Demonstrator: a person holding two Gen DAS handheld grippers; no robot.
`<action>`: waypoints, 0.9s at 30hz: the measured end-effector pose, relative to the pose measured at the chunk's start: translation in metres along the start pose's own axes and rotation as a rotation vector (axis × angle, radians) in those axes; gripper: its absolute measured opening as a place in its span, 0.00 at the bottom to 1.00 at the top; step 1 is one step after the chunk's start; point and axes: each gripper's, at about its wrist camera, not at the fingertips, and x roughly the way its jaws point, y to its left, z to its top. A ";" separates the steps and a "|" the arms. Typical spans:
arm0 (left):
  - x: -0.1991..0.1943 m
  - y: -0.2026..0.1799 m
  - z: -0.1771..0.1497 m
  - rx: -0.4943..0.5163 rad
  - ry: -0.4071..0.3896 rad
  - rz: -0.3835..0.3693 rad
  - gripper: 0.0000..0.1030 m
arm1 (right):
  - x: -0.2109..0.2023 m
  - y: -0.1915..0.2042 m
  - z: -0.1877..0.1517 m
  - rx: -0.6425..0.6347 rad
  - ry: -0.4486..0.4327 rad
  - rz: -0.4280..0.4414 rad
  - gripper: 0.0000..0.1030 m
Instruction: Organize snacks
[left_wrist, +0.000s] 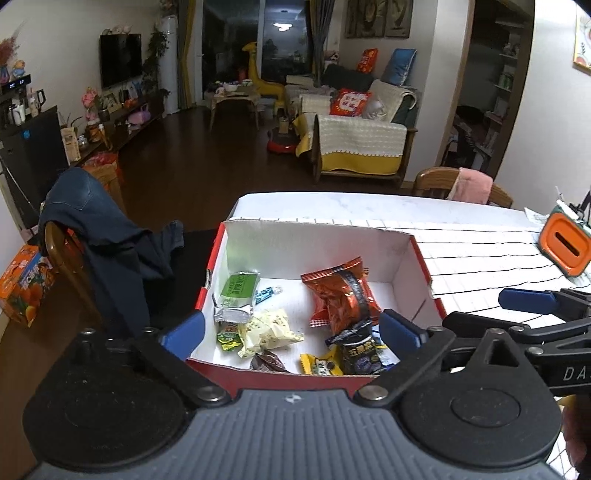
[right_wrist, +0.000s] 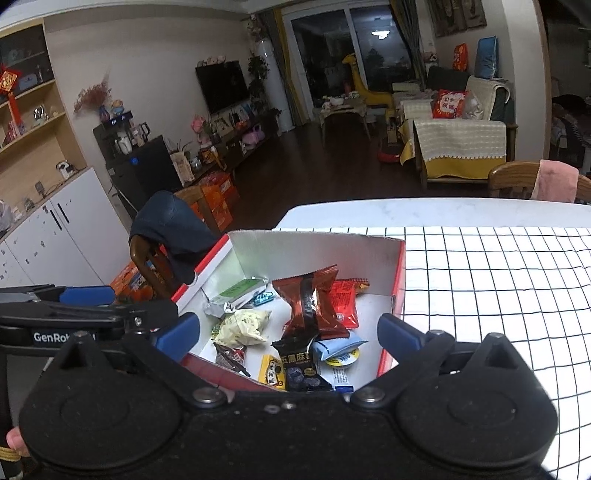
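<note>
A white table with a black-lined grid cloth (right_wrist: 498, 280) fills the right side. At its left stands a wooden chair draped with dark blue jeans (left_wrist: 96, 236); at its far right edge, a wooden chair with a pink cloth (right_wrist: 550, 182). An orange carton (left_wrist: 26, 291) sits on the dark floor at the near left. Far off, a black wall television (right_wrist: 221, 86) hangs left, a yellow giraffe toy (left_wrist: 260, 72) stands by the dark window, and a sofa with cream and yellow covers (left_wrist: 354, 144) is at the right.

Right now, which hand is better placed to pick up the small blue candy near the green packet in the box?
Probably left: the blue candy lies toward the box side nearest the open left gripper.
</note>
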 end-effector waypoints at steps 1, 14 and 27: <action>-0.002 0.000 -0.001 -0.004 -0.001 -0.006 0.99 | -0.003 0.001 -0.001 0.003 -0.005 -0.001 1.00; -0.017 -0.005 -0.008 -0.009 0.026 -0.014 0.99 | -0.022 0.005 -0.018 0.047 -0.029 -0.019 1.00; -0.022 -0.006 -0.009 -0.023 0.027 -0.004 0.99 | -0.027 0.010 -0.024 0.061 -0.033 -0.056 1.00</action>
